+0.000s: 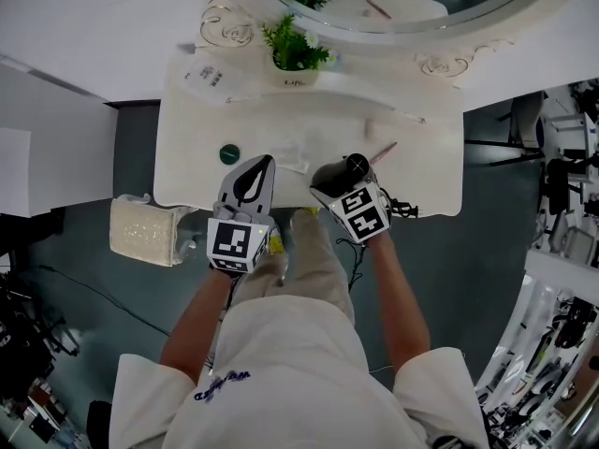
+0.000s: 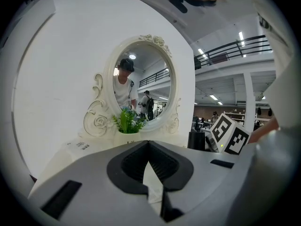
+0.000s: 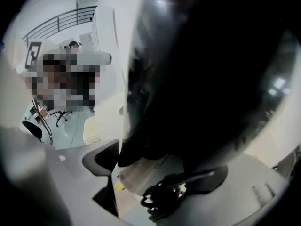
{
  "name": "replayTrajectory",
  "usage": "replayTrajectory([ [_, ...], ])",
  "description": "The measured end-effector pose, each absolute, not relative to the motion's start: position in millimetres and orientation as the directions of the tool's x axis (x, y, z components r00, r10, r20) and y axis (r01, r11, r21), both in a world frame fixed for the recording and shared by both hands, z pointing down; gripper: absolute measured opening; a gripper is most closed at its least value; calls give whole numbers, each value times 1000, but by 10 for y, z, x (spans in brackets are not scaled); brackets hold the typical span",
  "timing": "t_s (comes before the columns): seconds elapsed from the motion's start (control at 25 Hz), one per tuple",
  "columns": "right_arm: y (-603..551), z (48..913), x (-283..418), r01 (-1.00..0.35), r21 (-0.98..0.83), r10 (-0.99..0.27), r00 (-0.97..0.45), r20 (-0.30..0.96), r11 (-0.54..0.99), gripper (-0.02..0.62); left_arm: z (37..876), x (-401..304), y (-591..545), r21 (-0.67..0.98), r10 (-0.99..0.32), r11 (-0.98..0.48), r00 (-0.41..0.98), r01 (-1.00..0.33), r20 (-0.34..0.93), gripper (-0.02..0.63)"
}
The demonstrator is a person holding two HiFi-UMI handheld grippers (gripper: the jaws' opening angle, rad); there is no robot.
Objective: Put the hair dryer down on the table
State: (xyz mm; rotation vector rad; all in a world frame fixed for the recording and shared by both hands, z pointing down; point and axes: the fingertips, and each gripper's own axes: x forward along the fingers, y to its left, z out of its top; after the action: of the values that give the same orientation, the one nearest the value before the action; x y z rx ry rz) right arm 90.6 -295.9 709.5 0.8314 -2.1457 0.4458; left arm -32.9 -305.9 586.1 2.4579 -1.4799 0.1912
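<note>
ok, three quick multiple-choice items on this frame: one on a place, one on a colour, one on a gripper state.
1. Where does the potted plant stand?
A. at the back of the table, just below the mirror
B. on the floor
C. at the table's front edge, by the grippers

2. What colour is the small round disc on the table?
A. red
B. dark green
C. yellow

3. What state is the right gripper in?
A. open and empty
B. shut on nothing
C. closed on the hair dryer

Answers:
1 A: the head view shows the pot against the mirror's frame, far from the grippers.
2 B: the disc reads dark green on the pale tabletop.
3 C: the right gripper view shows the black dryer body filling the space between the jaws.
</note>
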Motion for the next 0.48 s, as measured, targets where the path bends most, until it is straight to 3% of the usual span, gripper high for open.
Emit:
replayTrajectory([
  [0.48, -3129, 7094, 1026, -714, -16, -447, -455, 770, 700, 454, 5866, -220, -3059, 176, -833, -466, 497, -867, 242, 8],
])
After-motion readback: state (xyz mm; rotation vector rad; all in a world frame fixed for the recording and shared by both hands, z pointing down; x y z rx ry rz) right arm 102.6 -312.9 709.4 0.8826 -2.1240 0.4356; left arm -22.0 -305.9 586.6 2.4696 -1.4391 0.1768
